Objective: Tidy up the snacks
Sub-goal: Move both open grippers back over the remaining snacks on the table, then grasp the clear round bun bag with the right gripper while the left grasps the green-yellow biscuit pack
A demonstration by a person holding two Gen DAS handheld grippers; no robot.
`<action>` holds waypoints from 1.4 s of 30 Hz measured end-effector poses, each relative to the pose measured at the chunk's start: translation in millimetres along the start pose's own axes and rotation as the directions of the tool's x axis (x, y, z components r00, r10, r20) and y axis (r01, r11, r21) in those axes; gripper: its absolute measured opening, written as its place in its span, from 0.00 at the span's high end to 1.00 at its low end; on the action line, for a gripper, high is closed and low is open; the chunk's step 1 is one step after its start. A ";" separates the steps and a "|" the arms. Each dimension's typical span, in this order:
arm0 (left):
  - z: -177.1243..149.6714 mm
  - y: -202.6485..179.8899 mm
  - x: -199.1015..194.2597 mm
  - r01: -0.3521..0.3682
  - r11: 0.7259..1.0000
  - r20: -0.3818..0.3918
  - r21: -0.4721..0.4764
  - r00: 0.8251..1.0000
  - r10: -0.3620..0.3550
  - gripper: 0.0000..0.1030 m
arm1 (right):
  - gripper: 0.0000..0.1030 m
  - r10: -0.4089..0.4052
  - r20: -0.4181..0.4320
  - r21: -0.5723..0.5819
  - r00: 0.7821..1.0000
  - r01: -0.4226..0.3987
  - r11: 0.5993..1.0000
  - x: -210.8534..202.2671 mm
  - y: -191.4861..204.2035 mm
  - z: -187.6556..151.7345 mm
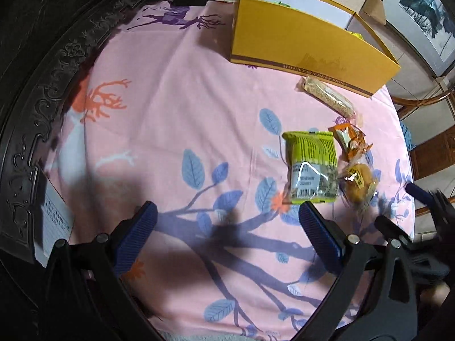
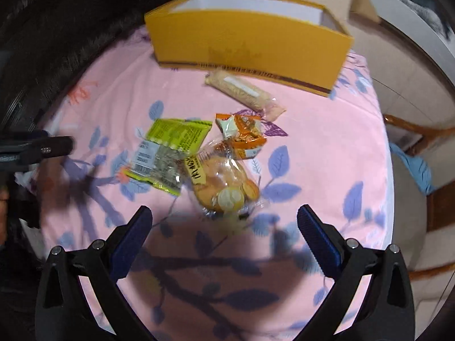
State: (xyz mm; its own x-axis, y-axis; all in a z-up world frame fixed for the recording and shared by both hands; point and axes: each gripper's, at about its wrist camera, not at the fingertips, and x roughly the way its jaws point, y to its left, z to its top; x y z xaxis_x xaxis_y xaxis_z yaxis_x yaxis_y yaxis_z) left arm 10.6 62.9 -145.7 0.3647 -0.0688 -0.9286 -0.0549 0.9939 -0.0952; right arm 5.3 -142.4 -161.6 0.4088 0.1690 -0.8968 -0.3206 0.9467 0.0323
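Observation:
Several snacks lie on the pink cloth: a green packet (image 1: 311, 167) (image 2: 170, 153), a clear-wrapped bread roll (image 1: 358, 183) (image 2: 221, 182), an orange packet (image 1: 351, 140) (image 2: 241, 135) and a long beige cereal bar (image 1: 327, 95) (image 2: 244, 91). A yellow open box (image 1: 307, 45) (image 2: 250, 42) stands behind them with something green inside. My left gripper (image 1: 227, 216) is open and empty, left of the green packet. My right gripper (image 2: 224, 218) is open and empty, just short of the bread roll. The right gripper also shows at the right edge of the left wrist view (image 1: 426, 199).
The pink leaf-print cloth (image 1: 176, 108) covers a table with a dark carved rim (image 1: 37, 108). A white paper (image 1: 54, 216) lies at the left edge. Wooden chairs (image 2: 421, 133) and a framed picture (image 1: 426, 14) stand on the right.

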 end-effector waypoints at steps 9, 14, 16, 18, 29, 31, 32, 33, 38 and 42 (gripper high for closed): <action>-10.8 -4.0 -13.9 0.000 0.998 0.027 0.056 1.000 -0.002 0.02 | 0.01 -0.017 -0.096 -0.048 0.995 0.012 0.999 65.9 -3.2 6.0; -15.2 -3.8 -14.3 0.013 0.998 0.019 0.059 1.000 -0.014 0.02 | 0.01 -0.016 -0.031 -0.022 0.999 0.015 1.000 65.8 -6.3 0.4; -15.4 -4.1 -15.2 0.019 0.998 0.021 0.056 1.000 -0.020 0.02 | 0.01 -0.016 0.015 -0.024 1.000 0.017 1.000 62.5 -7.0 -7.0; -14.8 -4.7 -16.6 0.025 0.998 0.024 0.057 0.999 -0.026 0.02 | 0.01 -0.019 0.009 -0.025 1.000 0.019 1.000 61.6 -7.0 -7.5; -12.8 -34.1 -2.6 0.022 0.990 -0.023 0.140 1.000 -0.019 0.02 | 0.30 -0.002 -0.047 0.012 0.999 0.002 1.000 50.8 -15.7 0.4; -10.6 -43.6 2.3 0.020 0.987 -0.028 0.161 0.999 -0.016 0.02 | 0.30 -0.011 -0.044 0.039 0.999 0.013 0.999 44.5 -25.1 -7.7; -8.4 -49.1 5.9 0.018 0.985 -0.029 0.172 0.999 -0.013 0.02 | 0.30 -0.013 -0.044 0.063 0.999 0.016 0.998 40.8 -31.6 -12.4; -5.6 -54.3 9.9 0.017 0.984 -0.034 0.178 0.999 -0.011 0.02 | 0.30 -0.015 -0.046 0.101 0.999 0.019 0.995 35.6 -41.3 -20.7; 12.4 -80.2 41.9 0.046 0.988 -0.067 0.148 0.997 -0.036 0.02 | 0.29 -0.035 -0.052 0.148 0.998 0.042 0.988 22.1 -60.7 -52.4; 21.5 -102.6 72.9 -0.003 0.985 -0.088 0.170 0.996 0.019 0.02 | 0.27 -0.065 -0.049 0.118 0.997 0.070 0.991 22.4 -53.2 -55.4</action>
State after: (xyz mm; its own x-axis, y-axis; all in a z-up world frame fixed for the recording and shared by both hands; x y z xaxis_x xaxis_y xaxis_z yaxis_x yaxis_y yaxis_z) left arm 62.8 -42.2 -195.9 0.2803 -0.0574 -0.9582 0.1031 0.9942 -0.0294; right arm -15.8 -204.2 -207.9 0.3866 0.0939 -0.9175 -0.1878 0.9820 0.0214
